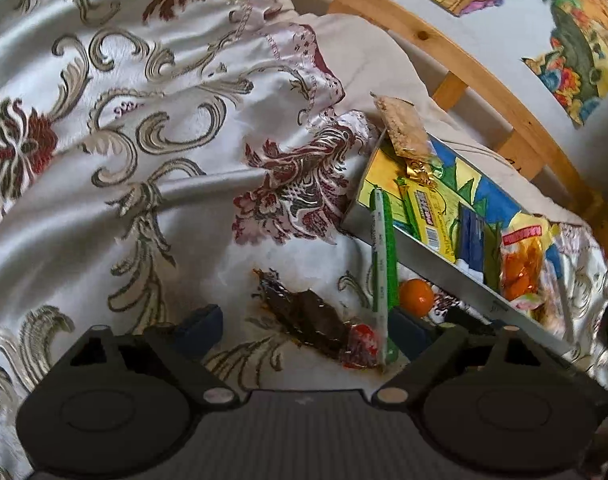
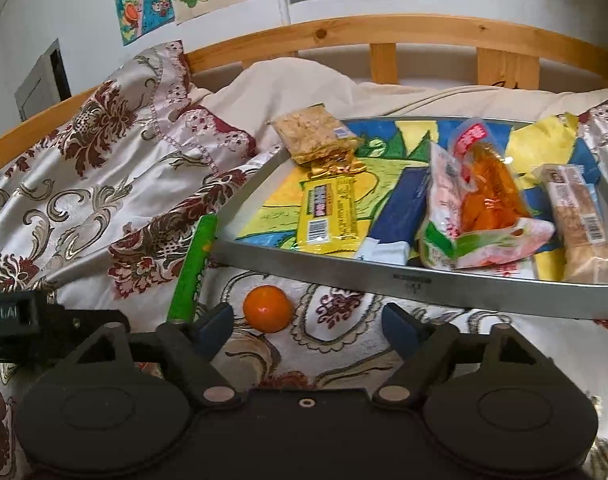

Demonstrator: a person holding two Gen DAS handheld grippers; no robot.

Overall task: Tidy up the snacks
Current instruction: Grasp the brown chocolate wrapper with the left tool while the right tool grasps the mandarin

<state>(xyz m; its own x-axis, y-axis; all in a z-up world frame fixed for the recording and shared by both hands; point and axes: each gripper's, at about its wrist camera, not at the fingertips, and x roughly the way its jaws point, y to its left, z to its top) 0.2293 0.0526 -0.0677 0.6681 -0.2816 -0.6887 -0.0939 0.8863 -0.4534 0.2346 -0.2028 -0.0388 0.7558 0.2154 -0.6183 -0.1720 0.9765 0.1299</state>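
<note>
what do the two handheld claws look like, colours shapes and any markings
Both look alike: a matte black plastic body with two round disc-shaped housings, silver pivot pins, and black linkage arms ending in dark blue finger pads. The left claw has a ribbed black centre plate. The right claw has a smoother centre plate with a small silver screw. No cables or sleeves show.

Metal tray, shallow, grey rim, bright drawing lining its floor, sits on the bed cover. In the tray: clear-wrapped cereal bar over the far-left corner; yellow bar flat, barcode toward the near rim; dark blue packet; clear pouch of orange pieces; pale wrapped bar at right. Outside: green stick pack against the tray's left corner; orange mandarin just before the near rim; dark brown wrapper flat on the cover.
</note>
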